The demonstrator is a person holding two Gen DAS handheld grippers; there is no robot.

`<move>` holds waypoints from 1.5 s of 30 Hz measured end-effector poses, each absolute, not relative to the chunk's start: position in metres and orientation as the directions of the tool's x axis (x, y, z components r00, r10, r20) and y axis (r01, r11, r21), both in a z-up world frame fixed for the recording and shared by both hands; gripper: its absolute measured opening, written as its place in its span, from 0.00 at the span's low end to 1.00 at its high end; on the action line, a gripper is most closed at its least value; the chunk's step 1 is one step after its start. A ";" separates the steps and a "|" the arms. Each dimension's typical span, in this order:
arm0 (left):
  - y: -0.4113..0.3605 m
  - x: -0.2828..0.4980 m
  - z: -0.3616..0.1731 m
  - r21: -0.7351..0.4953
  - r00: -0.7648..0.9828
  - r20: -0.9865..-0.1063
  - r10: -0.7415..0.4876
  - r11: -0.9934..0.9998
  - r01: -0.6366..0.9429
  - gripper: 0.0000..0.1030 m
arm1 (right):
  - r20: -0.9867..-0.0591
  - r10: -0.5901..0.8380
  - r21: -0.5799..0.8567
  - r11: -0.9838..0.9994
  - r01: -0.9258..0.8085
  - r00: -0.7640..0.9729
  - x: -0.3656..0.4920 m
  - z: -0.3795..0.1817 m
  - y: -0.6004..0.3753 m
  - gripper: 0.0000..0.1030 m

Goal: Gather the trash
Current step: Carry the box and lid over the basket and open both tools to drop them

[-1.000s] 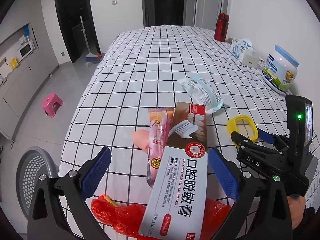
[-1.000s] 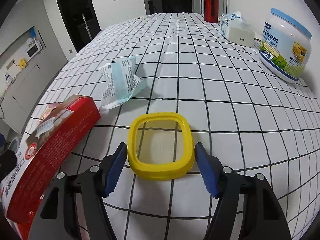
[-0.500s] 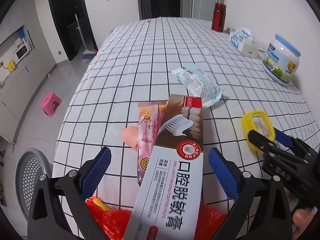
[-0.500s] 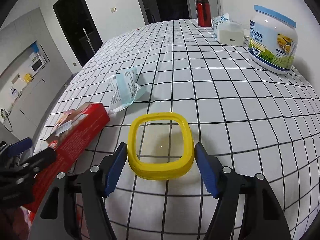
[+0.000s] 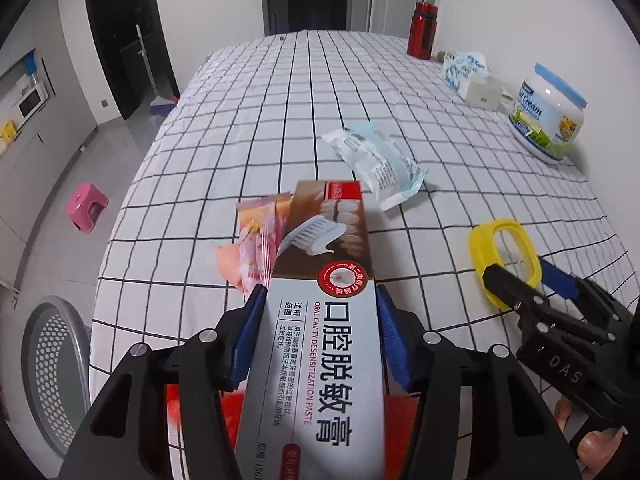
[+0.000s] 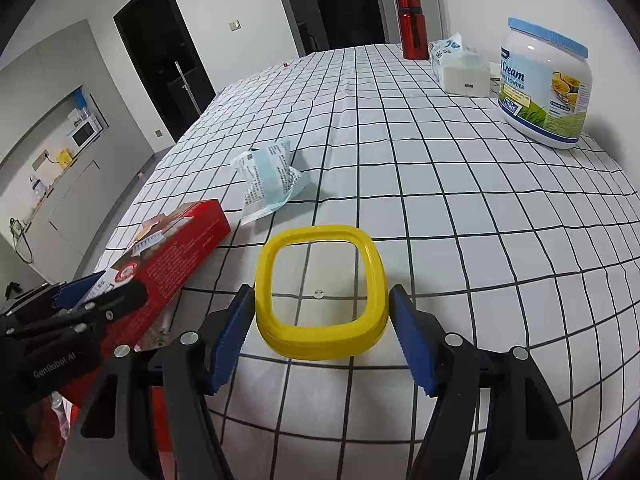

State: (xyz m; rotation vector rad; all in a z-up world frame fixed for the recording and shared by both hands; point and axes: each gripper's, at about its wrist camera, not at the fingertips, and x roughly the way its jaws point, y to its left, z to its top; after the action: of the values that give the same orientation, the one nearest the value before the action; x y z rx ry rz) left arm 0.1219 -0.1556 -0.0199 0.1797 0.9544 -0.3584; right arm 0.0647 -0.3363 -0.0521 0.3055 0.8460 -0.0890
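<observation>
Black-gridded white cloth covers the desk (image 5: 320, 92). The left claw (image 5: 318, 332) has just been closing, and its blue pads now press both long sides of a long cardboard toothpaste box (image 5: 324, 320), grey-white at the near end and brown and red at the far end, with a toothbrush picture. The box lies lengthwise between the pads and points away from the camera. Its far end overlaps a pink foil snack wrapper (image 5: 258, 240) that lies flat on the cloth to its left. A red plastic bag (image 5: 224, 404) shows under the near end of the box.

The right claw (image 6: 322, 320) stands half wide around a yellow rounded-square plastic lid with a clear centre (image 6: 320, 236). The pads flank the lid's near corners; whether they touch it cannot be told from either view. The lid appears to sit flat on the cloth.

A crumpled white and pale-blue plastic packet (image 5: 374, 160) lies beyond the box, apart from it. Near the wall side stand a white milk-powder jar with a blue lid (image 6: 544, 84), a white tissue pack (image 6: 460, 68) and a red bottle (image 6: 412, 28). On the floor left of the desk are a grey mesh bin (image 5: 56, 372) and a pink stool (image 5: 86, 208).
</observation>
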 end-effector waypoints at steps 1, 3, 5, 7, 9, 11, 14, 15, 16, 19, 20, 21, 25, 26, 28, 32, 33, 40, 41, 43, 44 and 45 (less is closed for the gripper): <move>-0.154 0.121 -0.017 -0.006 0.532 -0.817 -0.220 0.927 0.374 0.50 | -0.746 0.045 0.233 0.952 0.197 0.664 0.064 -0.051 -0.336 0.64; -0.149 0.117 -0.010 -0.009 0.549 -0.805 -0.226 0.929 0.369 0.50 | -0.742 0.049 0.237 0.952 0.194 0.668 0.060 -0.048 -0.333 0.64; -0.144 0.115 -0.004 -0.015 0.560 -0.795 -0.233 0.931 0.366 0.50 | -0.738 0.052 0.241 0.952 0.191 0.673 0.057 -0.045 -0.331 0.64; -0.138 0.112 0.002 -0.015 0.573 -0.786 -0.233 0.933 0.359 0.50 | -0.733 0.053 0.244 0.951 0.188 0.678 0.053 -0.041 -0.327 0.64; -0.132 0.110 0.006 -0.019 0.582 -0.779 -0.235 0.935 0.353 0.50 | -0.727 0.055 0.246 0.951 0.185 0.684 0.049 -0.037 -0.324 0.64; -0.126 0.108 0.011 -0.023 0.589 -0.772 -0.237 0.938 0.346 0.50 | -0.722 0.055 0.247 0.952 0.183 0.690 0.045 -0.032 -0.321 0.64; -0.115 0.104 0.018 -0.025 0.606 -0.760 -0.235 0.942 0.334 0.50 | -0.715 0.053 0.243 0.954 0.177 0.697 0.040 -0.026 -0.315 0.64; -0.112 0.102 0.020 -0.026 0.613 -0.755 -0.234 0.944 0.328 0.50 | -0.711 0.053 0.241 0.955 0.172 0.701 0.038 -0.022 -0.312 0.64; -0.107 0.100 0.022 -0.030 0.619 -0.750 -0.233 0.947 0.321 0.50 | -0.708 0.053 0.240 0.956 0.169 0.704 0.037 -0.020 -0.310 0.64; -0.092 0.094 0.027 -0.046 0.625 -0.743 -0.240 0.950 0.310 0.50 | -0.695 0.062 0.241 0.959 0.151 0.717 0.035 -0.009 -0.299 0.64; -0.087 0.093 0.028 -0.046 0.630 -0.740 -0.237 0.952 0.304 0.50 | -0.692 0.065 0.242 0.959 0.147 0.719 0.035 -0.007 -0.296 0.64; -0.082 0.091 0.030 -0.045 0.635 -0.737 -0.233 0.954 0.297 0.50 | -0.687 0.070 0.242 0.960 0.137 0.724 0.034 -0.003 -0.291 0.64; -0.060 0.085 0.036 -0.040 0.659 -0.721 -0.215 0.962 0.270 0.50 | -0.669 0.094 0.237 0.967 0.092 0.737 0.034 0.010 -0.266 0.64; -0.053 0.082 0.039 -0.028 0.671 -0.713 -0.202 0.965 0.261 0.50 | -0.666 0.102 0.236 0.968 0.080 0.739 0.035 0.012 -0.259 0.64; -0.041 0.079 0.043 -0.017 0.685 -0.704 -0.187 0.969 0.247 0.50 | -0.662 0.117 0.234 0.970 0.057 0.740 0.038 0.015 -0.245 0.64; -0.011 0.075 0.049 -0.015 0.702 -0.693 -0.161 0.978 0.210 0.50 | -0.653 0.163 0.238 0.971 -0.004 0.739 0.045 0.021 -0.213 0.64; -0.001 0.074 0.050 -0.014 0.708 -0.690 -0.150 0.981 0.194 0.50 | -0.652 0.174 0.236 0.971 -0.020 0.738 0.046 0.022 -0.204 0.64; 0.055 0.070 0.046 -0.001 0.719 -0.691 -0.077 0.994 0.105 0.50 | -0.652 0.241 0.223 0.967 -0.122 0.719 0.057 0.024 -0.143 0.64; 0.063 0.071 0.045 0.001 0.718 -0.693 -0.067 0.996 0.094 0.50 | -0.655 0.252 0.221 0.965 -0.138 0.712 0.059 0.023 -0.132 0.64; 0.080 0.071 0.041 0.004 0.715 -0.697 -0.046 0.998 0.068 0.50 | -0.662 0.270 0.220 0.962 -0.164 0.700 0.064 0.020 -0.117 0.64; 0.088 0.071 0.038 0.006 0.713 -0.700 -0.034 0.999 0.054 0.50 | -0.668 0.283 0.219 0.959 -0.183 0.688 0.067 0.017 -0.105 0.64; 0.095 0.071 0.036 0.006 0.711 -0.702 -0.028 0.999 0.045 0.50 | -0.672 0.292 0.218 0.956 -0.195 0.681 0.069 0.014 -0.097 0.64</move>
State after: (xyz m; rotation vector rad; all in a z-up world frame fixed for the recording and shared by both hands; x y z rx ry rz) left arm 0.0711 0.0950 0.0362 0.0234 0.7784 -0.0404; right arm 0.0686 -0.0973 0.0144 0.1325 0.7756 0.2737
